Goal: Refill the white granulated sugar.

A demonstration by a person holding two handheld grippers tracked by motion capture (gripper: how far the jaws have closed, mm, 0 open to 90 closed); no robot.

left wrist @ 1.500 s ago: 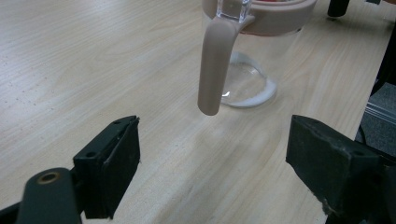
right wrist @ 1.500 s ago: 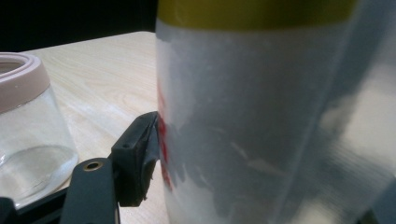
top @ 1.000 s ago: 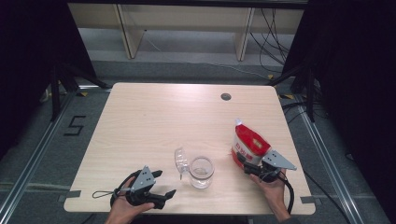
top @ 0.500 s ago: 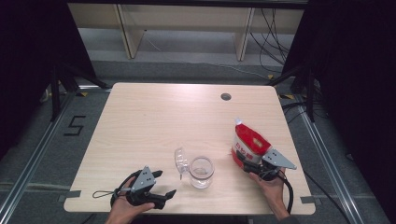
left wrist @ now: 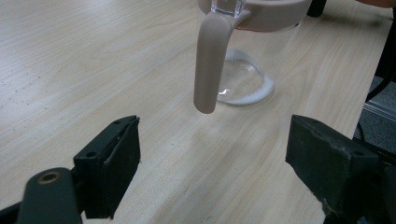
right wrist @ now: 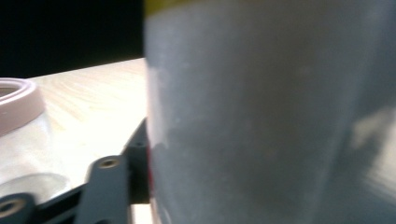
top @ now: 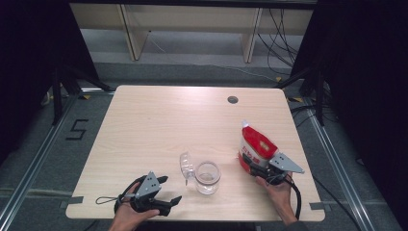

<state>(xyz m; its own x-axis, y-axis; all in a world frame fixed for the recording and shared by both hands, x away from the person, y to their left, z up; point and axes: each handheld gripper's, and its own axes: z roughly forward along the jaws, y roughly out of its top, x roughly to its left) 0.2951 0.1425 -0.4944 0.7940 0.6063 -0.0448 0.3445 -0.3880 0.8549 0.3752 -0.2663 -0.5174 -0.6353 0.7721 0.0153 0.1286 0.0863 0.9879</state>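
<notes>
A red and white pouch [top: 255, 143] stands upright at the table's right side. My right gripper [top: 253, 167] sits at its base; the jaws have just been closing, with the pouch [right wrist: 261, 116] between them, and the left finger [right wrist: 133, 158] lies against its side. A clear glass jar [top: 207, 177] with a pinkish rim and flipped-open lid [top: 185, 166] stands near the front middle. My left gripper [top: 172, 188] rests open at the front left, its jaws pointing at the jar. In the left gripper view the jar's pinkish handle [left wrist: 208, 60] hangs ahead of the open gripper [left wrist: 212, 158].
The wooden table [top: 159, 125] has a round cable hole [top: 233, 99] near its far edge. Dark stands and cables flank the table on both sides. A shelf unit [top: 192, 21] stands on the floor beyond the far edge.
</notes>
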